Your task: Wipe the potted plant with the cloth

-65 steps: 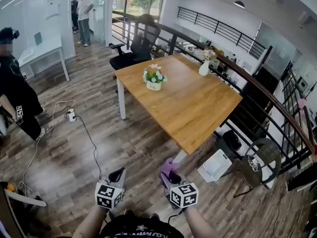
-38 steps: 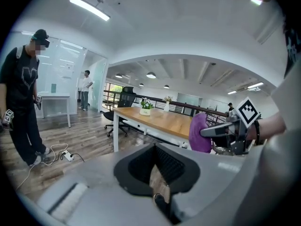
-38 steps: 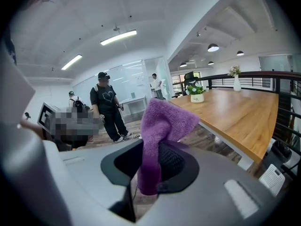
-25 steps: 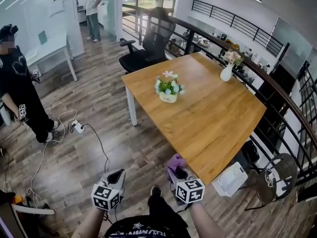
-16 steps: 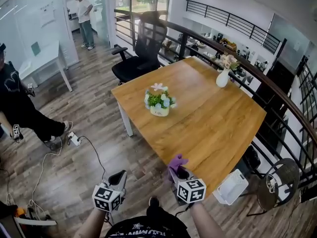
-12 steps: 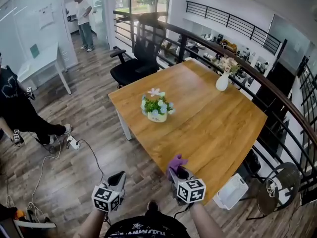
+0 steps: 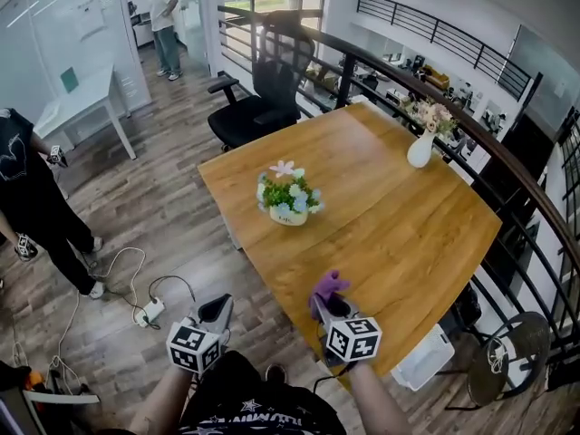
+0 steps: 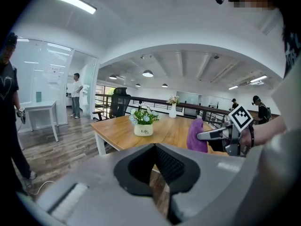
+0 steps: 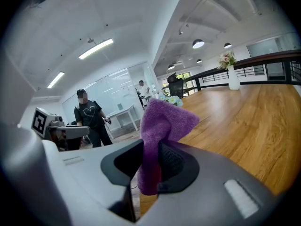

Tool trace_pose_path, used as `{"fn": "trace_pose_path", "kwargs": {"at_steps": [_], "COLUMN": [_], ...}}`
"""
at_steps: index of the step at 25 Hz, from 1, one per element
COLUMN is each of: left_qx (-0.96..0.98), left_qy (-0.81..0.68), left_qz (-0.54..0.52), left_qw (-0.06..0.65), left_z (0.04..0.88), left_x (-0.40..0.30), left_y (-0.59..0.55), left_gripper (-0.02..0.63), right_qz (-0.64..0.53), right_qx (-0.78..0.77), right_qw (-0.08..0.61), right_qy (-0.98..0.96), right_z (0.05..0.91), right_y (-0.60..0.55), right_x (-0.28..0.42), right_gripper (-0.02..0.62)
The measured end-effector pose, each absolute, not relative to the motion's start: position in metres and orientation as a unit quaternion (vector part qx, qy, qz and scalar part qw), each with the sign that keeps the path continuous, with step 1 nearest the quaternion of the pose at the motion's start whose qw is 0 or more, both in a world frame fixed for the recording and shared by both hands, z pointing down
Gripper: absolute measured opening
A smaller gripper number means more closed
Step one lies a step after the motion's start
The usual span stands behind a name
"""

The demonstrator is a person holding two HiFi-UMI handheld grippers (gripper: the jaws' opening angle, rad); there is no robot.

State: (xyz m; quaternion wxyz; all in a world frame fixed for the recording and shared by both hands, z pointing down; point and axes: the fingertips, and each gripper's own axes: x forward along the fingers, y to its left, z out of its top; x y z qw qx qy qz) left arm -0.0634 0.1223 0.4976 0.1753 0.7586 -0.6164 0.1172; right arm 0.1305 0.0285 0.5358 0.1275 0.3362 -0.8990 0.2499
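Two changes stand out against half a second ago: the table has drawn closer, and the right gripper, which hung short of the table over the floor, now reaches over the table's near edge. The left gripper is off the table's near-left corner, above the floor. The potted plant sits toward the table's left side, well apart from both tools, so I judge this is the walk-up and no wiping has begun. The head view lays out the whole tabletop, with the white vase at the table's far edge, but it shows little of either grip. The right gripper view settles that: its jaws are clamped on the purple cloth, a tuft standing above them, and that tuft hides most of the plant. The left gripper view shows its own jaws drawn together on nothing, with what looks like a sliver of floor between them, though the slit is too thin to be sure. It also gives a clear sight of the plant's white pot on the table.
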Motion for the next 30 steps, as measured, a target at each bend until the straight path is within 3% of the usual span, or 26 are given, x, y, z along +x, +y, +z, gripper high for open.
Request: {"fn": "trace_pose_path", "kwargs": {"at_steps": [16, 18, 22, 30], "left_qx": [0.779, 0.785, 0.797, 0.819], "left_qy": [-0.585, -0.574, -0.551, -0.502], "left_qz": [0.126, 0.127, 0.140, 0.173], "left_qw": [0.191, 0.198, 0.204, 0.216], "left_z": [0.511, 0.518, 0.529, 0.556], "left_x": [-0.074, -0.077, -0.083, -0.092], "left_y": [0.036, 0.020, -0.012, -0.081], "left_gripper": [0.006, 0.070, 0.119, 0.344], "right_qz": [0.267, 0.269, 0.278, 0.293], "right_qx": [0.385, 0.392, 0.402, 0.420], "right_qw": [0.137, 0.136, 0.140, 0.156], "right_qy": [-0.873, -0.869, -0.861, -0.845], "right_z": [0.541, 0.544, 0.553, 0.562], "right_y": [-0.031, -0.044, -0.068, -0.108], "right_x": [0.143, 0.138, 0.126, 0.100], "right_gripper": [0.092, 0.092, 0.092, 0.092]}}
